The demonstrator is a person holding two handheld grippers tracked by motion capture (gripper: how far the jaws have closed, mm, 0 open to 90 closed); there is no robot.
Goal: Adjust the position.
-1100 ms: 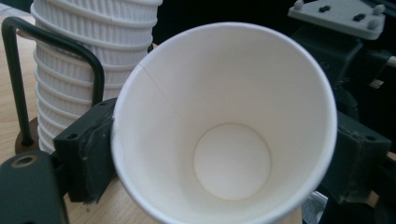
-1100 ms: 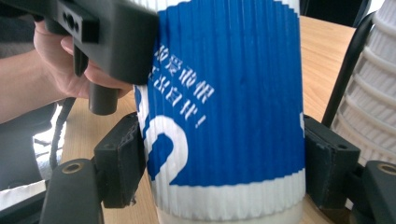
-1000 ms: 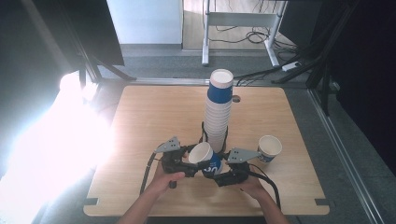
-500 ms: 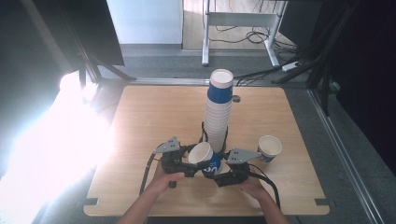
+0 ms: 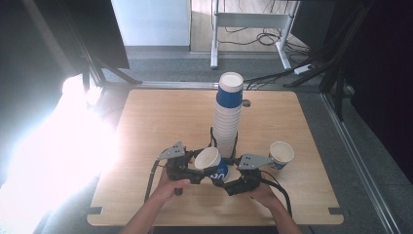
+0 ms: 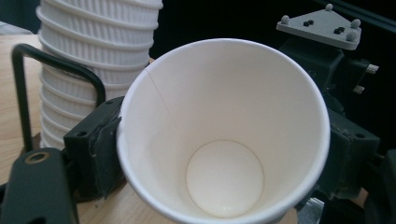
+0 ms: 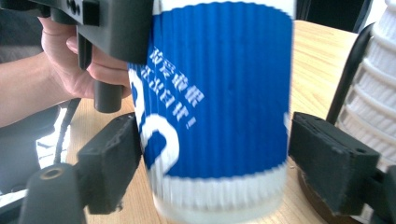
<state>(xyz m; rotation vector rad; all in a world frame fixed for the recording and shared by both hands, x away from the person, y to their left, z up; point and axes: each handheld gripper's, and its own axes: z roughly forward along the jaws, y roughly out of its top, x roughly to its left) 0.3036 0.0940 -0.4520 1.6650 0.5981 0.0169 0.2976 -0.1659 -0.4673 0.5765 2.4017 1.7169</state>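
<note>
A blue and white ribbed paper cup (image 5: 213,165) hangs tilted between both grippers near the table's front middle. My left gripper (image 5: 203,170) is shut on it near its rim; in the left gripper view the pads (image 6: 98,149) press the cup (image 6: 224,140) from both sides, and its white inside is bare. My right gripper (image 7: 215,158) has just been opening. The cup's blue wall (image 7: 219,93) stands between its jaws, with a narrow gap at the right pad (image 7: 331,163). Just behind rises a tall stack of cups (image 5: 228,117).
The stack stands in a black wire holder (image 5: 213,137) at the table's middle. A single cup (image 5: 281,155) stands upright to the right of my right gripper. Cables trail from both grippers toward the wooden table's front edge (image 5: 209,222).
</note>
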